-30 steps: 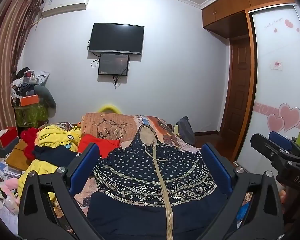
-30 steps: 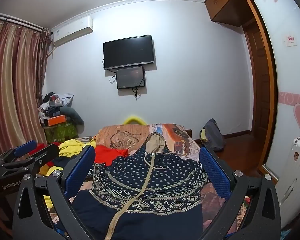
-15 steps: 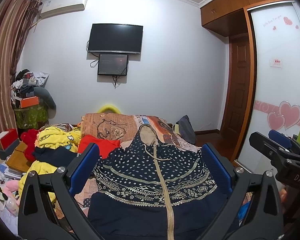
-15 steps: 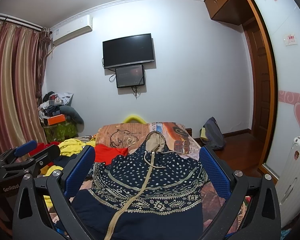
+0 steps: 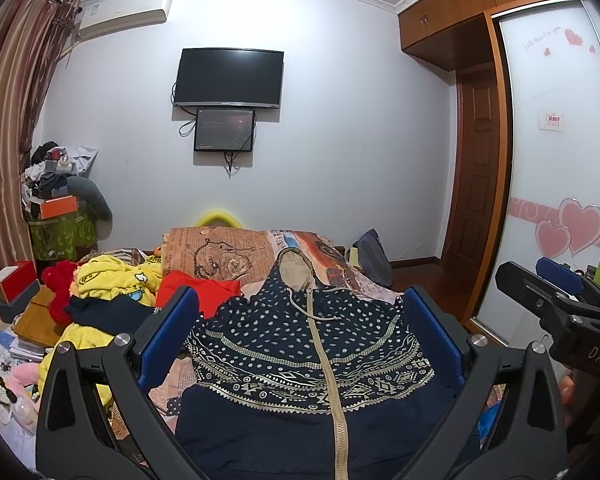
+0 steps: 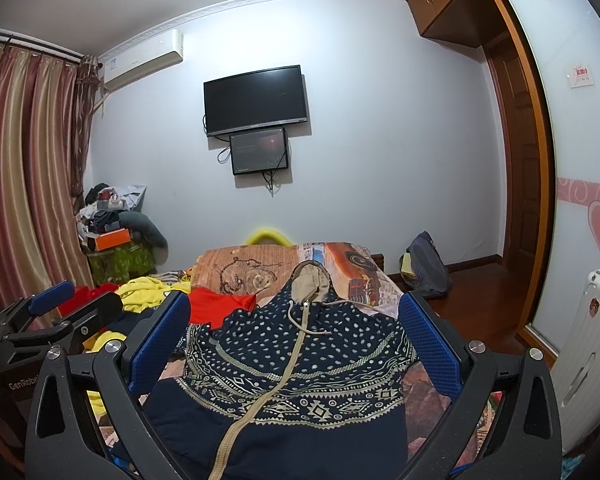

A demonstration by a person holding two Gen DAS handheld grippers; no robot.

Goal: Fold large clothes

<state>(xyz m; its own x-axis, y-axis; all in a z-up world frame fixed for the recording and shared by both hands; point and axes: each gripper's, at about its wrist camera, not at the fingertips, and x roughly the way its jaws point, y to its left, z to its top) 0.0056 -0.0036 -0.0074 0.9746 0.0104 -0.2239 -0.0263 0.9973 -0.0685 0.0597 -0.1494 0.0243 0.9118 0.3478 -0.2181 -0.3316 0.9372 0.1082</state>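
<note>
Two grippers hover above one navy patterned hoodie (image 5: 312,356), and you have yet to make a fold. The hoodie lies flat and face up along the bed (image 5: 220,248), zipped, its tan-lined hood (image 5: 296,270) pointing toward the far wall and its drawstrings loose across the chest. Your left gripper (image 5: 300,336) hangs over the hoodie's lower half with jaws wide apart, gripping nothing; your right gripper (image 6: 296,332) does the same from the hoodie's right side, also spread and empty. Neither set of blue pads (image 5: 168,332) appears to touch fabric. The sleeves are not clearly visible in either wrist view, so whether they are already tucked in cannot be told. By the look of it, the garment is laid out and smoothed, and the whole fold remains: sleeves in, sides over, hem up to hood. Left of the hoodie, a heap of yellow and red clothes (image 5: 112,288) waits, seemingly unfolded
</note>
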